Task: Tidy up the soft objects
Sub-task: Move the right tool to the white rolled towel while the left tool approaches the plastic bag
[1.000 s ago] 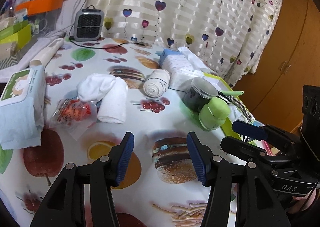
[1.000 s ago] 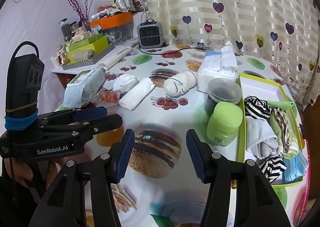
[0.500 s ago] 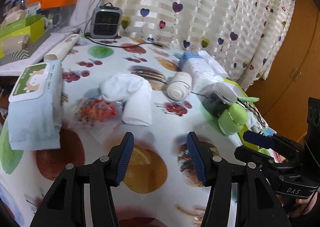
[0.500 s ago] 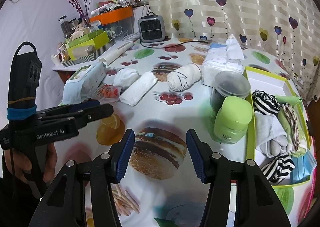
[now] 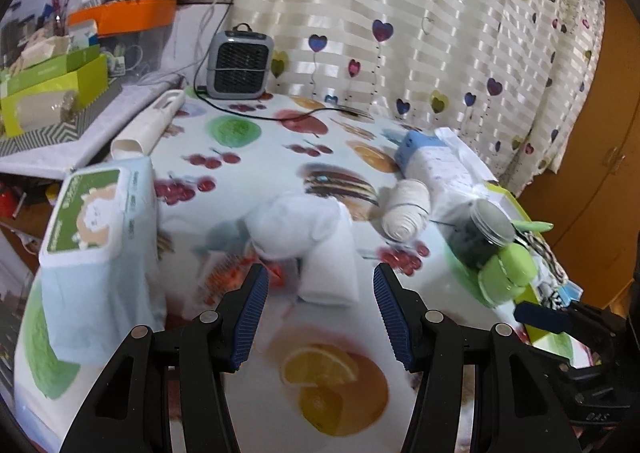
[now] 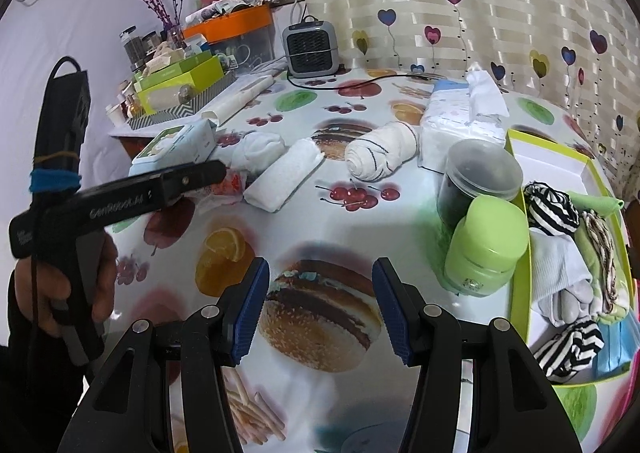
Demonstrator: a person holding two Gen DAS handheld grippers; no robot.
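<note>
My left gripper (image 5: pixel 318 307) stood wide open with nothing between its blue pads, pointed down over the tablecloth (image 5: pixel 240 133) and just short of the white rolled towel (image 5: pixel 326 257). A bunched white cloth (image 5: pixel 288 227) lay against the towel's far end, and a crinkled clear packet with red and orange inside (image 5: pixel 240 273) sat just to its left — blurred, so I could not read it better. Further left was the pack of wet wipes (image 5: pixel 92 221), and beyond the towel to the right lay a rolled cream cloth with a thin dark stripe (image 5: pixel 406 207).

My right gripper (image 6: pixel 320 311) was open as well and held nothing; it hung over the printed burger on the cloth. From that side I saw my left hand (image 6: pixel 60 285) wrapped round the handle of the other gripper. To my right stood a green jar (image 6: pixel 486 247) touching a dark jar with a clear lid (image 6: pixel 478 177), and just past them the green-edged box (image 6: pixel 520 293) — in it striped socks (image 6: pixel 552 207), white socks (image 6: pixel 560 269) and other folded pieces. A tissue pack (image 6: pixel 460 125) sat behind the jars.
</note>
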